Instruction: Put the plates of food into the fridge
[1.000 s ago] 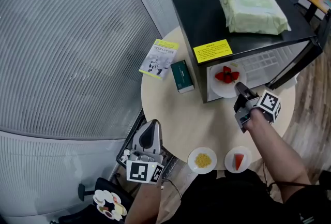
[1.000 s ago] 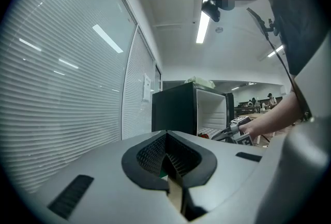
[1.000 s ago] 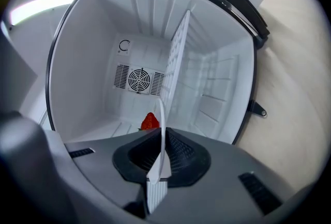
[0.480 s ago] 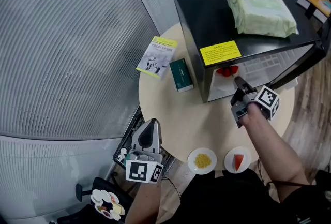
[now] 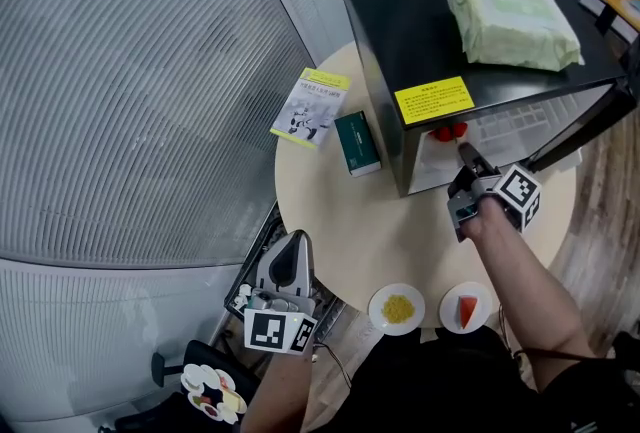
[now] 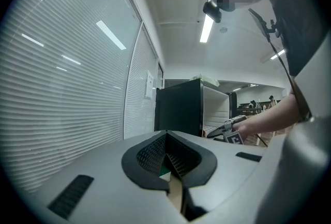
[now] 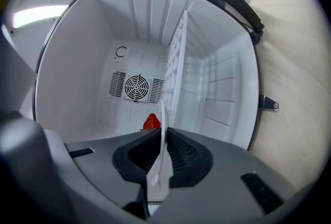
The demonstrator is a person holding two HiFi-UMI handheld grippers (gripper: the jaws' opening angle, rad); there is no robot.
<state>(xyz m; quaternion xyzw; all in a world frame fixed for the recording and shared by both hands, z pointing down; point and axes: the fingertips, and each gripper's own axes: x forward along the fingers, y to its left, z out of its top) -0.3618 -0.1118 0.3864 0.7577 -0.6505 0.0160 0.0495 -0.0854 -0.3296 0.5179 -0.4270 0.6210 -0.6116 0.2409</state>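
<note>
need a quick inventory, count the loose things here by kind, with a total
plates: 3 (yellow-food plate, red-slice plate, strawberry plate)
booklet: 1
box: 1
pack: 1
total: 6

From where I stand, no wording can be read. The yellow label (image 5: 434, 99) on top of the black fridge (image 5: 400, 11) carries print too small to make out, as do the booklet (image 5: 311, 108) and the green box (image 5: 357, 143) on the counter (image 5: 340, 221).
</note>
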